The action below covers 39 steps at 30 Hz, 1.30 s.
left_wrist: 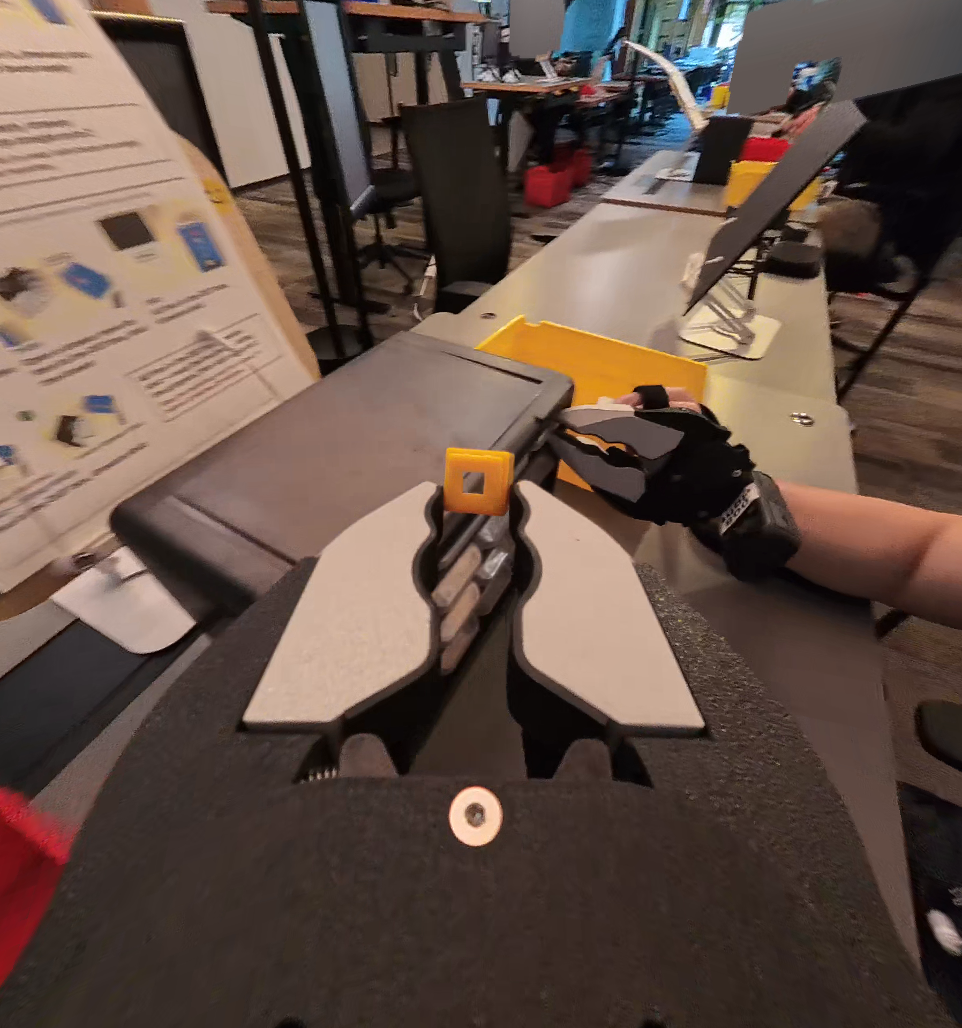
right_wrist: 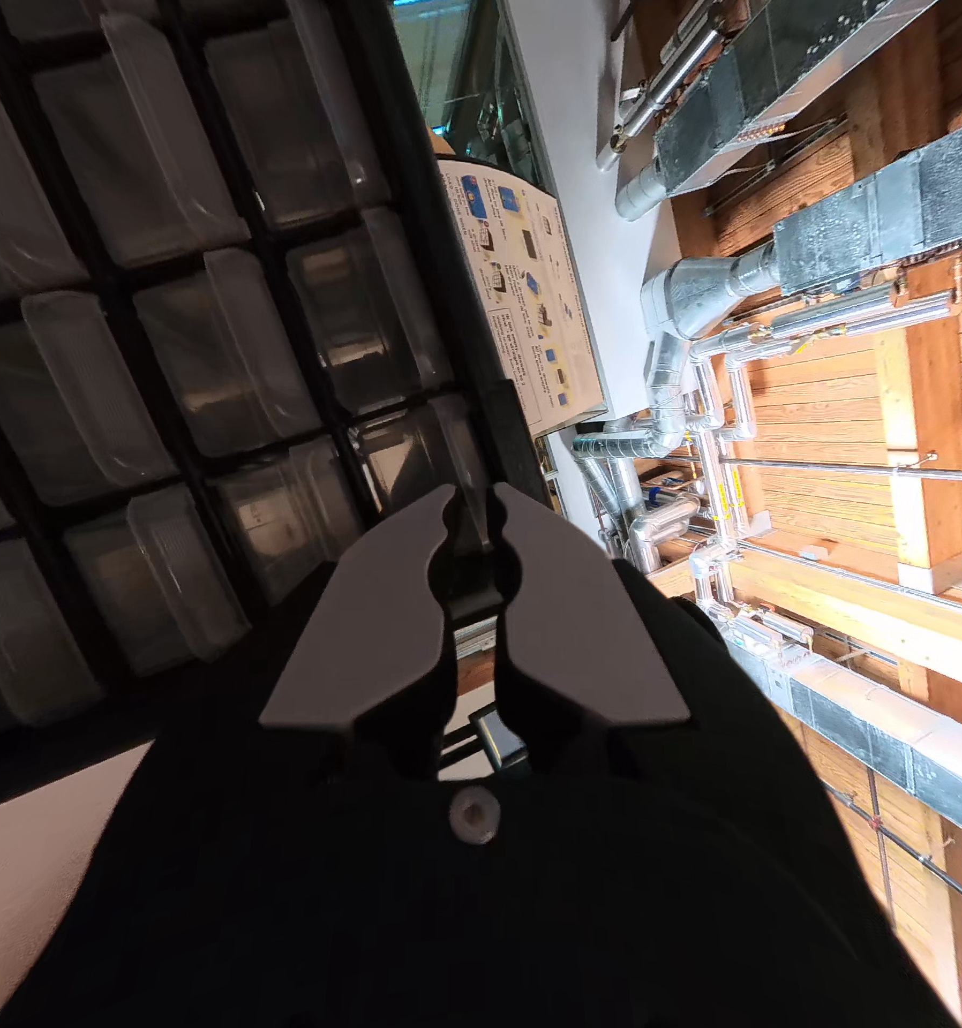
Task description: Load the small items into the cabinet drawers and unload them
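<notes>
My left gripper (left_wrist: 476, 492) pinches a small yellow square piece (left_wrist: 477, 482) by its lower edge only, above the black cabinet (left_wrist: 356, 439). Grip is shallow; a jolt could tip the piece out onto the cabinet top. My right gripper (right_wrist: 474, 495), nearly closed, sits on the handle lip of a clear drawer (right_wrist: 412, 445) in the corner column; whether it truly clamps, I cannot tell. If it slips, the drawer stays put. Yellow bin (left_wrist: 595, 356) waits beyond the cabinet.

Open-plan workshop: desks (left_wrist: 623, 261), exposed ducts (right_wrist: 835, 245), bins (left_wrist: 545, 183)
</notes>
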Motion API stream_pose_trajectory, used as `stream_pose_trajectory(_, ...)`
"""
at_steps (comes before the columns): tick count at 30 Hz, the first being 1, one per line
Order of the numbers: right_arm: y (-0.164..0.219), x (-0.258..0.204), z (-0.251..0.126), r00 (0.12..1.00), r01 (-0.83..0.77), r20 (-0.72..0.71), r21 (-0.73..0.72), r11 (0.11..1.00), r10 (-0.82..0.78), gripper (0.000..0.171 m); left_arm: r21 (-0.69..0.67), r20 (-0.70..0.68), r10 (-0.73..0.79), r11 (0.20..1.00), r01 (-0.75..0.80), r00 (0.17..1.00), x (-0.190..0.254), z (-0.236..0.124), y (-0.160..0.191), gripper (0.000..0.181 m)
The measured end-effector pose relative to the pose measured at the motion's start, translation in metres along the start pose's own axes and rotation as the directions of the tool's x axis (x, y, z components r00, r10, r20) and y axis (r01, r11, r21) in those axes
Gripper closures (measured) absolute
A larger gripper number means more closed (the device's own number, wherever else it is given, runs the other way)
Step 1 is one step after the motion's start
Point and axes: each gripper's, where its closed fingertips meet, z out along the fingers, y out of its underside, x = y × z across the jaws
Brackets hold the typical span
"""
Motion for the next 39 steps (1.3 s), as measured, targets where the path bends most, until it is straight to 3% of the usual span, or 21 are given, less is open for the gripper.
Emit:
stream_pose_trajectory(11,-0.035,0.015,-0.058,0.999,0.033,-0.016,0.143,0.989,-0.031,0.164,-0.124,-0.140,0.051,0.990,-0.069,0.989,0.045,0.044,0.026,0.159)
stream_pose_trajectory(17,-0.043,0.024,-0.078,1.000,0.002,-0.018,0.174,0.985,0.001,0.164,-0.259,-0.209,0.135,0.947,-0.188,0.969,0.070,0.084,0.016,0.159)
stream_pose_trajectory(22,-0.045,0.024,-0.082,1.000,-0.015,-0.011,0.187,0.982,0.018,0.164,-0.529,-0.293,0.299,0.741,-0.414,0.908,0.084,0.124,0.031,0.159)
stream_pose_trajectory(26,-0.044,0.025,-0.081,1.000,-0.026,-0.001,0.185,0.982,0.027,0.164,-0.651,-0.356,0.282,0.609,-0.453,0.891,0.090,0.141,0.048,0.159)
stream_pose_trajectory(31,-0.048,0.025,-0.084,0.999,-0.042,0.013,0.203,0.978,0.040,0.164,-0.728,-0.366,0.252,0.522,-0.444,0.896,0.085,0.149,0.057,0.159)
stream_pose_trajectory(39,-0.050,0.025,-0.084,0.999,-0.049,0.030,0.208,0.977,0.044,0.163,-0.837,-0.417,0.205,0.295,-0.462,0.886,0.085,0.146,0.078,0.160)
